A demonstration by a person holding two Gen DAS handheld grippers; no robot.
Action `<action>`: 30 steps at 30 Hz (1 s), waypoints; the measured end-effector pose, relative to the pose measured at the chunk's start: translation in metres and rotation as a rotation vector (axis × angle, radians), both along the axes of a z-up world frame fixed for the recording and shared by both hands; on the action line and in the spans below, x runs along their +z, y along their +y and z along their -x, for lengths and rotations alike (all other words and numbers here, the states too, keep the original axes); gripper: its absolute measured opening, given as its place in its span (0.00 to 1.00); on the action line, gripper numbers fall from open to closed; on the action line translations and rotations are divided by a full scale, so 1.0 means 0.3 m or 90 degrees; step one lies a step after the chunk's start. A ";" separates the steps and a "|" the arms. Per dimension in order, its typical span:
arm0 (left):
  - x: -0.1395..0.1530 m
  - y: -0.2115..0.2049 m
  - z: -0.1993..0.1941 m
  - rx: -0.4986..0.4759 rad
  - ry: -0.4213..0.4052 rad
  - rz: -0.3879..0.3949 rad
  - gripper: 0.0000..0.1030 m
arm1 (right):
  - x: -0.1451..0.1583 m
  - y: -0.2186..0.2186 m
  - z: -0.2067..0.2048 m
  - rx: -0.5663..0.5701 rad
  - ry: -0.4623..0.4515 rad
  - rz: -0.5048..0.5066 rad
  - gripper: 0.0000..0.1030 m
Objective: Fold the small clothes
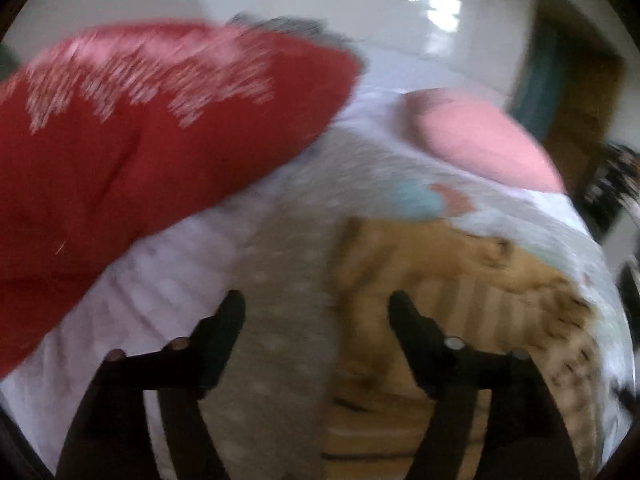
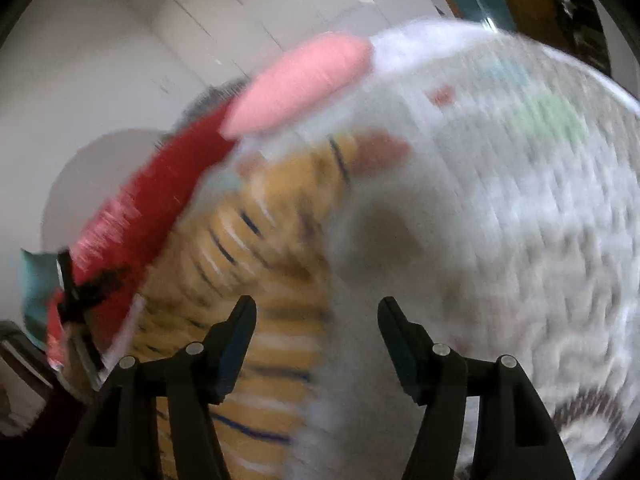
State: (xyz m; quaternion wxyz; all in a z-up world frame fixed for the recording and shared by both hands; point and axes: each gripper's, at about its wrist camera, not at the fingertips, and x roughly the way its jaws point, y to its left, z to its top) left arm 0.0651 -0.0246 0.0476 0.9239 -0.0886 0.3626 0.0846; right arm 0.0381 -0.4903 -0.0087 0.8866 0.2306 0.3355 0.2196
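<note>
Both views are motion-blurred. A tan striped small garment (image 1: 420, 300) lies on a pale patterned cloth (image 1: 280, 260) in the left wrist view. My left gripper (image 1: 316, 300) is open and empty above the cloth, its right finger over the garment's edge. In the right wrist view the same tan striped garment (image 2: 256, 280) lies left of centre on the pale cloth (image 2: 500, 220). My right gripper (image 2: 316, 304) is open and empty above where the garment meets the cloth.
A red garment with white print (image 1: 140, 128) fills the left, seen also in the right wrist view (image 2: 160, 200). A pink item (image 1: 476, 136) lies at the far side, also in the right wrist view (image 2: 300, 80). White floor (image 1: 360, 8) lies beyond.
</note>
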 end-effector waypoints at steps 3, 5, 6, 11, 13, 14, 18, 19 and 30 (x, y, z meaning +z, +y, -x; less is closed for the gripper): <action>-0.006 -0.117 -0.033 -0.094 0.028 -0.012 0.79 | 0.099 0.055 -0.090 0.020 -0.032 0.023 0.67; -0.040 -0.176 -0.080 -0.125 0.056 -0.033 0.79 | 0.113 0.101 -0.174 0.032 -0.026 0.047 0.67; -0.057 -0.195 -0.105 -0.129 0.067 -0.046 0.79 | 0.111 0.123 -0.217 0.025 -0.021 0.072 0.67; -0.193 -0.122 -0.228 -0.051 0.150 -0.103 0.55 | 0.068 0.207 -0.400 0.032 0.017 0.092 0.63; -0.235 -0.045 -0.252 -0.035 0.160 -0.051 0.57 | 0.058 0.232 -0.430 0.068 0.030 0.068 0.25; -0.236 -0.025 -0.248 -0.032 0.152 -0.033 0.59 | 0.054 0.246 -0.446 0.097 0.048 0.042 0.04; -0.232 -0.040 -0.228 -0.029 0.137 -0.070 0.62 | 0.109 0.228 -0.439 0.138 0.089 -0.122 0.04; -0.232 -0.047 -0.231 -0.028 0.136 -0.076 0.62 | 0.136 0.212 -0.422 0.146 0.090 -0.177 0.04; -0.235 -0.025 -0.229 0.001 0.125 -0.041 0.74 | 0.200 -0.008 -0.268 -0.031 0.039 -0.085 0.52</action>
